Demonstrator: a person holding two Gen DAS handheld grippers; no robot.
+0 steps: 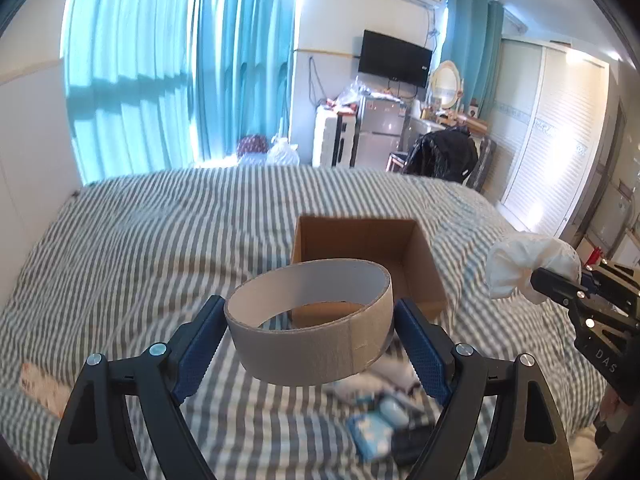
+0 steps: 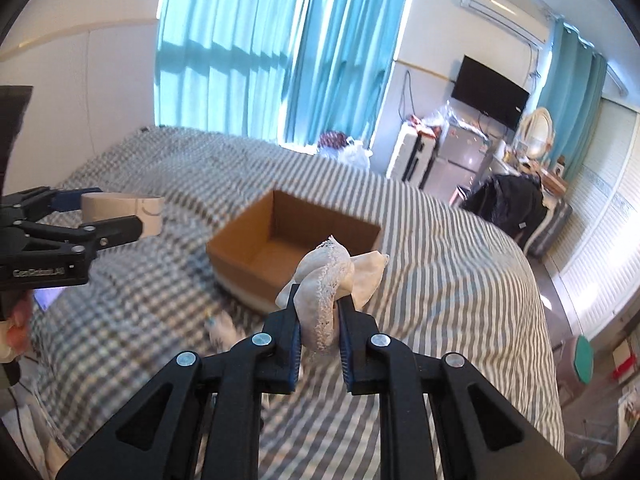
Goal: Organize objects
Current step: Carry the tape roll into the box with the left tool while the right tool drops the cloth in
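Observation:
My left gripper (image 1: pixel 310 312) is shut on a grey cardboard tape ring (image 1: pixel 308 344) and holds it in the air above the striped bed, just in front of an open brown cardboard box (image 1: pixel 420 256). My right gripper (image 2: pixel 320 296) is shut on a white lacy scrunchie (image 2: pixel 332 276) and holds it above the bed, near the box (image 2: pixel 240 252). The box looks empty. Each gripper shows in the other view: the right one (image 1: pixel 536 280) with the scrunchie (image 1: pixel 528 264), the left one (image 2: pixel 116 212) with the ring (image 2: pixel 124 208).
A grey-and-white striped bed (image 1: pixel 160 240) fills the foreground. Small blurred items, one a blue-and-white packet (image 1: pixel 372 432), lie on the bed below the ring. Blue curtains (image 1: pixel 180 60), a TV (image 1: pixel 394 58), a small fridge (image 1: pixel 380 132) and a white wardrobe (image 1: pixel 552 140) stand beyond.

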